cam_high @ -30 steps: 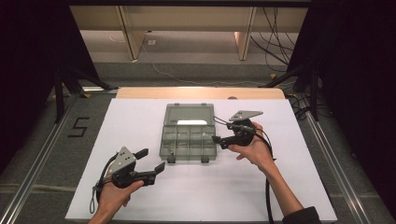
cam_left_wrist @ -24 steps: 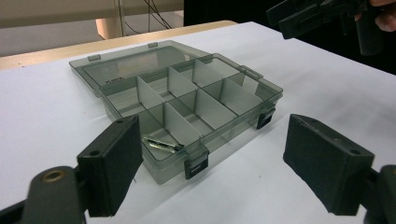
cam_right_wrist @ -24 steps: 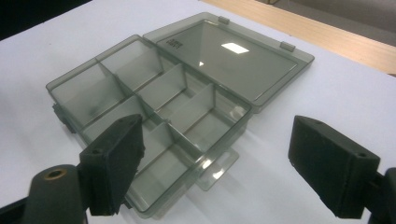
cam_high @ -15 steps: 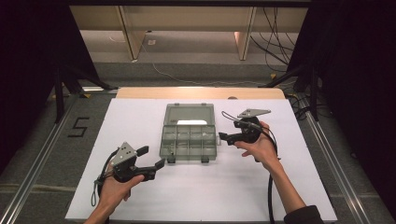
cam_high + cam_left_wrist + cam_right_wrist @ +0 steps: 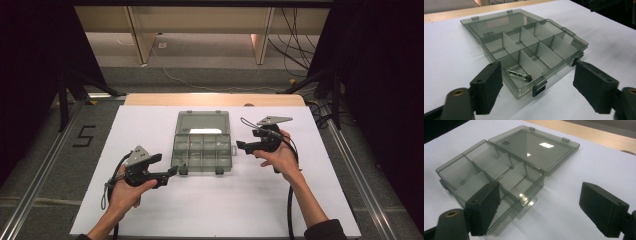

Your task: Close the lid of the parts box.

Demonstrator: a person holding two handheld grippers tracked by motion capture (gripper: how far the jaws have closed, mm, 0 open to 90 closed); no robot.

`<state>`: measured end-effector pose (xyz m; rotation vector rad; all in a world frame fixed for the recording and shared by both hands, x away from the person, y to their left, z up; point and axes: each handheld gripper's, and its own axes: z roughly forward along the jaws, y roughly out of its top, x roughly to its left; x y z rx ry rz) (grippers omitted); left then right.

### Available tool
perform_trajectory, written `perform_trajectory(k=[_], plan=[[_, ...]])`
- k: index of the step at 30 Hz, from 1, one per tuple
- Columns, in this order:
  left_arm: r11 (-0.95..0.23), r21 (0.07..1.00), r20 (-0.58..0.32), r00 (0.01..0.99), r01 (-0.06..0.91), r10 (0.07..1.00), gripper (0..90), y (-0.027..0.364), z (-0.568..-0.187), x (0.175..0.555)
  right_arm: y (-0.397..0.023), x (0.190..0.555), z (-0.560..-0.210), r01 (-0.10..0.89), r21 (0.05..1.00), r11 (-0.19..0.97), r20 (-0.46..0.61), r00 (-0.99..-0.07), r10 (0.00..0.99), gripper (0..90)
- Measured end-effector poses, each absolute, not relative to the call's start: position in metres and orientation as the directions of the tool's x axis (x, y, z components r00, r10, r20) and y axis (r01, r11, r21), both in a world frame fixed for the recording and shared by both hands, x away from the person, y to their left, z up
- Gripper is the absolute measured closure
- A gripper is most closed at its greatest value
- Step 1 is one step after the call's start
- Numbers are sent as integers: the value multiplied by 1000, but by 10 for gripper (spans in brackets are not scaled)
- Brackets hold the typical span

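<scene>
open organizer box (image 5: 202,144) between two wide-jawed, empty grippers

small object (image 5: 520,74) in organizer box (image 5: 564,37) too small to identify

We see a smoke-grey translucent compartment box (image 5: 202,145) with paler grey dividers and dark grey latches, resting on a plain white table surface (image 5: 150,125) bordered at the far edge by a light wood strip (image 5: 215,99). Both the left gripper (image 5: 167,172) and the right gripper (image 5: 242,146) are matt black (each topped by a light grey plate), and a black cable (image 5: 289,205) trails from the right one. A small silver and dark part (image 5: 519,74) lies in one compartment, and a black numeral 5 (image 5: 84,136) marks the grey floor.
</scene>
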<state>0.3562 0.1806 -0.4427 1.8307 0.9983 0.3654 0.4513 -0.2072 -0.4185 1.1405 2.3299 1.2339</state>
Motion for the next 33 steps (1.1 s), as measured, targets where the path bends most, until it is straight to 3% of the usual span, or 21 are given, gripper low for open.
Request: perform_trajectory(k=[18,33], plan=[[-331,732,-143,610,595,780,506,173,-451,402,-212,454,-420,532,782,324,130,-648,750,183],[-342,695,-142,587,632,797,705,171,-460,416,-212,458,-423,539,777,325,128,-642,756,186]])
